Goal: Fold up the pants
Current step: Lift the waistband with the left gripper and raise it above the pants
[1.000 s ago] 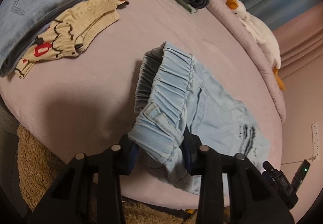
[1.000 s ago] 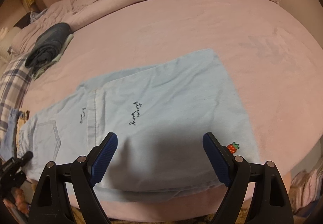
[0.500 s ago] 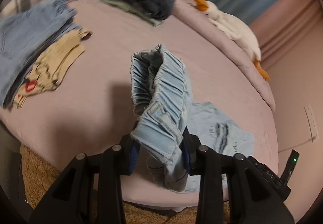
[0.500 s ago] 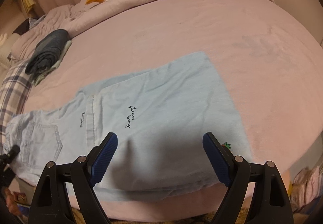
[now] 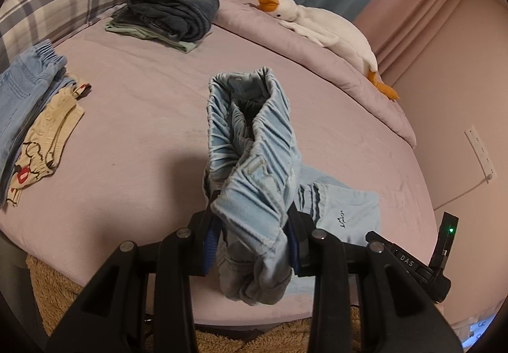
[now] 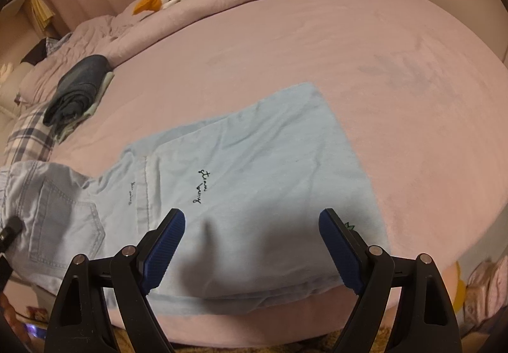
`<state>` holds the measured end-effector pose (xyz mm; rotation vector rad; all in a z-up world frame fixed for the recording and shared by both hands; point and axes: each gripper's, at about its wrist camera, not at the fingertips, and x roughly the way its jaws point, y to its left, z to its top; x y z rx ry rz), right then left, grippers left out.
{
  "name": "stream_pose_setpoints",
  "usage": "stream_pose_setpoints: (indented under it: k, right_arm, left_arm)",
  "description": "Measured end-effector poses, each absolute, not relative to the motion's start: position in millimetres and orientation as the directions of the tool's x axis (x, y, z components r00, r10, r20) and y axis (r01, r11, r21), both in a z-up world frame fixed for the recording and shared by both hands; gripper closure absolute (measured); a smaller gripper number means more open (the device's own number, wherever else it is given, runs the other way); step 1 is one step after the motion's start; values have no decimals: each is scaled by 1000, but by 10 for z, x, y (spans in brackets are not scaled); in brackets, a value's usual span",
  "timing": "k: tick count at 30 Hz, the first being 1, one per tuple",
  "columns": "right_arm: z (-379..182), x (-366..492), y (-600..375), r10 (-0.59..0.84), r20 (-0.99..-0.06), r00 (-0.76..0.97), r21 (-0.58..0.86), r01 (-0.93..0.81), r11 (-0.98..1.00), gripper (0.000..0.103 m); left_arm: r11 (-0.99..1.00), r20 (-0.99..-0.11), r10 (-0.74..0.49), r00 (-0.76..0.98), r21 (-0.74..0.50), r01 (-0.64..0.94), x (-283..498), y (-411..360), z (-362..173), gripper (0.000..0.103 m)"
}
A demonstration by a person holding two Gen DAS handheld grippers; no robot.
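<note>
Pale blue denim fills my left gripper (image 5: 252,240): I am clamped on the gathered waistband of the pants (image 5: 254,162), lifted off the pink bed (image 5: 143,118), legs trailing right. My right gripper (image 6: 252,245) hangs spread wide, gripping nothing, above the pant legs lying flat ahead of it.

— Where's my left camera looking?
— From the bed's (image 5: 133,137) near edge, up toward the pillow (image 5: 54,0), close behind the lifted pants (image 5: 254,168).
— And my right one?
— Low over the flat legs (image 6: 254,168), facing the far edge. Both show the toy goose (image 5: 320,22) and the dark folded stack (image 6: 76,89).
</note>
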<state>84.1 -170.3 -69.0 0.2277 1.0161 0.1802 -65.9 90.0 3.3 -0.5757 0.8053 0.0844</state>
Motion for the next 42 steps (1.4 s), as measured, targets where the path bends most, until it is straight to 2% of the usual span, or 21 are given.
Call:
stream_pose_setpoints:
  k: [42]
  right_arm:
    - [-753,781,-2080,245,-817,522,309,39,950,17]
  left_arm:
    - [902,-712,-235,662,-413,-124,-247,335,94,69]
